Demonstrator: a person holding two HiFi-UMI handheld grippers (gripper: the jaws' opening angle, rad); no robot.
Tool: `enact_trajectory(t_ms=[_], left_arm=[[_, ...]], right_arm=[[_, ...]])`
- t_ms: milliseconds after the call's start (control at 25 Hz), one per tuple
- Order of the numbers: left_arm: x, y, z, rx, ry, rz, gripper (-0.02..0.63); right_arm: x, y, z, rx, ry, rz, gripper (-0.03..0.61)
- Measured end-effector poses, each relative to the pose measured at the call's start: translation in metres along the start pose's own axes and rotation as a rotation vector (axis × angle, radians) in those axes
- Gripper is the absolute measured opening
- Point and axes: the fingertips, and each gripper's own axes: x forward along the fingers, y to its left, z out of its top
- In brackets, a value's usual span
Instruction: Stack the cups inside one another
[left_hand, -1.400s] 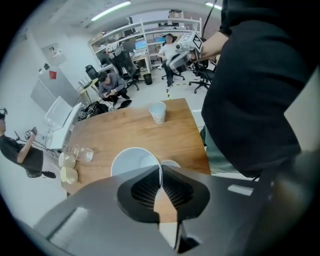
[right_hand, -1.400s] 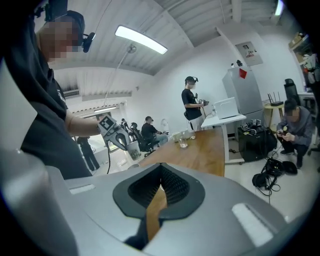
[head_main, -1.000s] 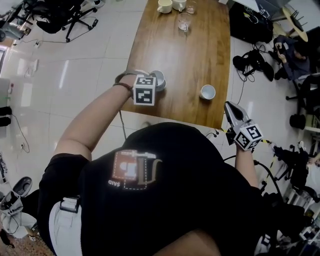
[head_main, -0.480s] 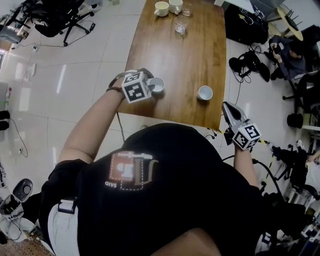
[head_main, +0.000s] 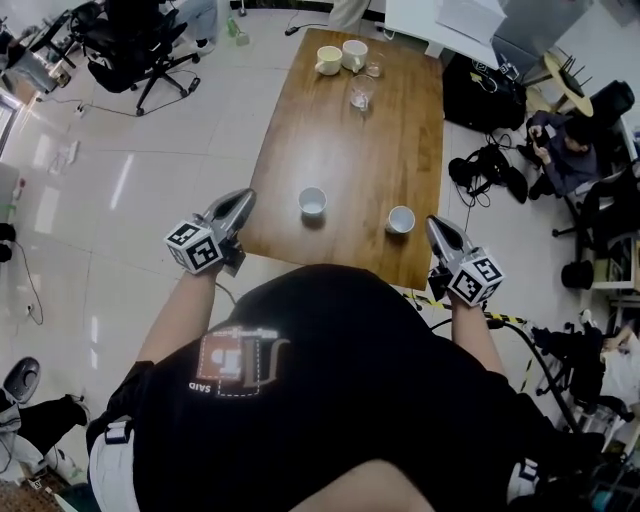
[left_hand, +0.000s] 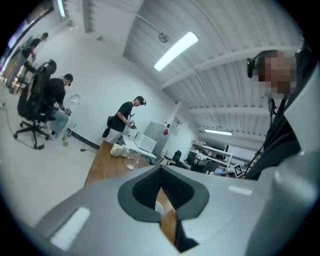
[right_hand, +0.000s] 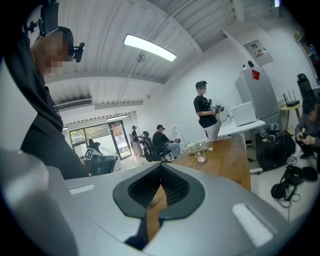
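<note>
Two white cups stand apart on the near part of the wooden table (head_main: 360, 150): one cup (head_main: 313, 201) left of centre, the other cup (head_main: 400, 219) near the front right corner. My left gripper (head_main: 243, 196) hovers off the table's left edge, level, jaws shut and empty. In the left gripper view its jaws (left_hand: 161, 170) meet, with a sliver of white cup (left_hand: 157, 206) showing behind them. My right gripper (head_main: 433, 222) is beside the right cup at the table's right edge, shut on nothing. Its jaws (right_hand: 160, 170) are closed in the right gripper view.
At the table's far end stand two cream cups (head_main: 328, 60) and two glasses (head_main: 361, 96). Office chairs (head_main: 130, 30) are at the upper left. Bags and cables (head_main: 490, 165) lie on the floor to the right, near a seated person (head_main: 560, 130).
My left gripper let go of the left cup, which now stands alone on the table. The gripper drew back left off the table edge and rolled over. My right gripper shifted slightly towards the table.
</note>
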Motion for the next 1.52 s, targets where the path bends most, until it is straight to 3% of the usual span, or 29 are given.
enact_trajectory(t_ms=[120, 400, 520, 600, 720, 760, 800, 960, 1120, 1240, 1360, 1520], left_arm=[[-0.006, 0.001, -0.015, -0.035, -0.006, 0.008, 0.002], [0.003, -0.013, -0.008, 0.023, 0.005, -0.042, 0.002], [0.006, -0.015, -0.004, 0.026, 0.004, -0.045, 0.002], [0.006, -0.016, -0.002, 0.038, 0.002, -0.043, 0.002], [-0.008, -0.017, -0.002, 0.055, -0.010, -0.024, 0.002], [-0.016, -0.016, -0.002, 0.058, -0.014, -0.013, 0.002], [-0.025, -0.014, -0.003, 0.059, -0.016, 0.000, 0.002], [-0.062, -0.004, -0.007, 0.061, -0.020, 0.061, 0.002], [-0.102, 0.003, -0.013, 0.082, -0.001, 0.112, 0.002], [-0.131, 0.006, -0.018, 0.088, 0.005, 0.152, 0.002], [-0.150, 0.009, -0.021, 0.080, 0.019, 0.184, 0.002], [-0.159, 0.010, -0.023, 0.074, 0.026, 0.178, 0.002]], right_arm=[[0.000, -0.004, -0.006, 0.012, 0.021, -0.011, 0.015], [-0.002, -0.003, -0.009, 0.009, 0.035, -0.020, 0.014], [0.007, 0.005, -0.001, -0.048, 0.065, 0.007, 0.015], [0.022, 0.020, 0.008, -0.150, 0.106, 0.063, 0.015], [0.062, 0.056, 0.007, -0.400, 0.245, 0.184, 0.016], [0.080, 0.070, 0.000, -0.485, 0.309, 0.230, 0.025], [0.100, 0.083, -0.011, -0.563, 0.371, 0.277, 0.076], [0.175, 0.118, -0.072, -0.816, 0.594, 0.425, 0.142], [0.209, 0.120, -0.156, -1.039, 0.847, 0.518, 0.168], [0.217, 0.112, -0.203, -1.171, 0.964, 0.536, 0.170], [0.226, 0.101, -0.226, -1.263, 1.004, 0.504, 0.152], [0.232, 0.102, -0.223, -1.246, 0.999, 0.467, 0.038]])
